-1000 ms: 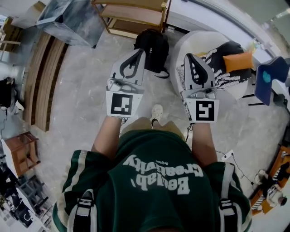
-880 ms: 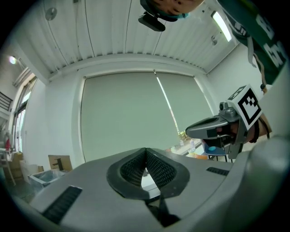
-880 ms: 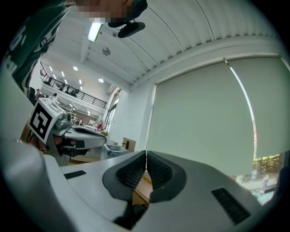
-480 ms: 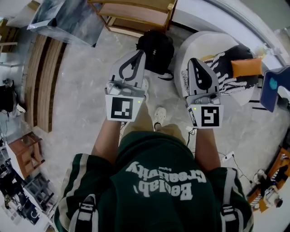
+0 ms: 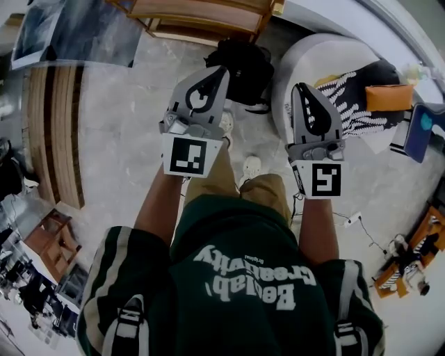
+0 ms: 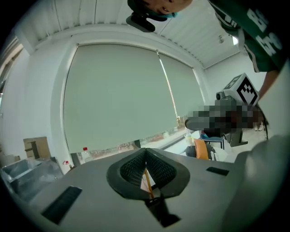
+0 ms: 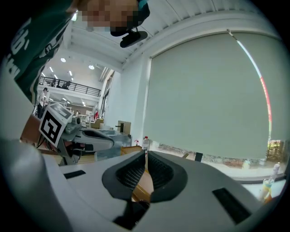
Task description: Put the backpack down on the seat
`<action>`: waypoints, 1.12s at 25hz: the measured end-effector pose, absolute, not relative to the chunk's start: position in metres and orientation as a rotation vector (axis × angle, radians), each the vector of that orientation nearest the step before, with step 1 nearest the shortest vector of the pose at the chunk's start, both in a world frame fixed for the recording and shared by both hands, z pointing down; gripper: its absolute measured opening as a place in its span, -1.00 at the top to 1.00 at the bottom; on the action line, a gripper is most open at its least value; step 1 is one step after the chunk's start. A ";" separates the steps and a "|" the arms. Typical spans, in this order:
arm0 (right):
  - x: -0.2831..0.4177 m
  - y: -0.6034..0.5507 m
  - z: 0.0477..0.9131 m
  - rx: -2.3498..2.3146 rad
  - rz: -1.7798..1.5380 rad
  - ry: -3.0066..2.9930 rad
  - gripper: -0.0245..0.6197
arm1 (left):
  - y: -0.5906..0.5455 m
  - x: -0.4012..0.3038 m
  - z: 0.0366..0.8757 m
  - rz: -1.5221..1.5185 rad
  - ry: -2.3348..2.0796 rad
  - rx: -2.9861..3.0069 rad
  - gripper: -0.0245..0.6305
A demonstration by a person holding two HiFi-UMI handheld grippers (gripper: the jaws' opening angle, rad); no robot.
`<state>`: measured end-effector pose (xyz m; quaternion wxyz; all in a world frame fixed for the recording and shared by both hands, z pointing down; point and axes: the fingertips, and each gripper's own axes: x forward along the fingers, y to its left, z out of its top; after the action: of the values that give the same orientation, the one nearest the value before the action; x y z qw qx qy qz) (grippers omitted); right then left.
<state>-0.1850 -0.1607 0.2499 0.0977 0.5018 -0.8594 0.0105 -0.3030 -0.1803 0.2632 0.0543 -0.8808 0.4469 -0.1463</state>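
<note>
Head view, looking steeply down. The left claw [image 5: 218,70] and the right claw [image 5: 300,87] are held out side by side ahead of the person, each pointing away from the body, well apart from one another. In the left gripper view the left claw [image 6: 146,150] has its ribbed pads pressed together with nothing between them. In the right gripper view the right claw [image 7: 146,155] is likewise closed and empty, its pads meeting at the tips.

The backpack [image 5: 247,68], black, stands on the pale marbled floor [image 5: 118,132], not on the seat. It lies between a wooden shelf unit [image 5: 201,17] and the seat [image 5: 327,50], just beside the seat's rounded white wall. The tip of the left claw overlaps the backpack's near edge in this view; whether they touch cannot be told. On the seat lie a black-and-white striped cushion [image 5: 351,106] and an orange cushion [image 5: 389,97]. The person's light shoe [image 5: 250,167] shows between the two claws.
</note>
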 end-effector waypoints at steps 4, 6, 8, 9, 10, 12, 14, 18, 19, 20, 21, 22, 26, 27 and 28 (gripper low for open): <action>-0.203 -0.202 0.294 1.462 0.074 -2.518 0.81 | -0.225 -0.319 0.315 -0.501 1.342 -2.717 0.87; -0.206 -0.218 0.314 1.466 0.099 -2.512 0.81 | -0.240 -0.326 0.342 -0.524 1.349 -2.734 0.87; -0.208 -0.230 0.334 1.477 0.125 -2.507 0.81 | -0.251 -0.331 0.367 -0.542 1.345 -2.734 0.87; -0.208 -0.234 0.347 1.474 0.143 -2.503 0.81 | -0.255 -0.333 0.379 -0.546 1.342 -2.736 0.87; -0.208 -0.237 0.361 1.466 0.163 -2.498 0.81 | -0.258 -0.334 0.392 -0.549 1.342 -2.741 0.87; -0.207 -0.242 0.392 1.449 0.205 -2.491 0.81 | -0.264 -0.336 0.420 -0.559 1.351 -2.756 0.87; -0.207 -0.247 0.423 1.425 0.243 -2.493 0.81 | -0.267 -0.338 0.450 -0.573 1.374 -2.780 0.87; -0.206 -0.257 0.488 1.361 0.298 -2.507 0.79 | -0.273 -0.330 0.515 -0.595 1.367 -2.863 0.86; -0.203 -0.257 0.505 1.349 0.324 -2.506 0.77 | -0.272 -0.325 0.532 -0.624 1.332 -2.879 0.83; -0.199 -0.257 0.523 1.335 0.351 -2.501 0.71 | -0.270 -0.319 0.550 -0.653 1.302 -2.900 0.69; -0.194 -0.257 0.540 1.324 0.376 -2.494 0.56 | -0.268 -0.313 0.567 -0.669 1.285 -2.933 0.57; -0.189 -0.258 0.556 1.317 0.399 -2.490 0.42 | -0.267 -0.307 0.583 -0.669 1.280 -2.979 0.49; -0.174 -0.261 0.618 1.284 0.539 -2.503 0.30 | -0.267 -0.296 0.652 -0.747 1.226 -3.107 0.16; -0.172 -0.261 0.636 1.264 0.575 -2.503 0.25 | -0.268 -0.297 0.671 -0.785 1.221 -3.117 0.13; -0.169 -0.261 0.655 1.242 0.608 -2.497 0.19 | -0.269 -0.299 0.690 -0.822 1.221 -3.125 0.08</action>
<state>-0.1691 -0.2610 0.6550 0.1432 0.4308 -0.8657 0.2108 -0.2988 -0.2691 0.6902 -0.1557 -0.8936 0.3492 -0.2350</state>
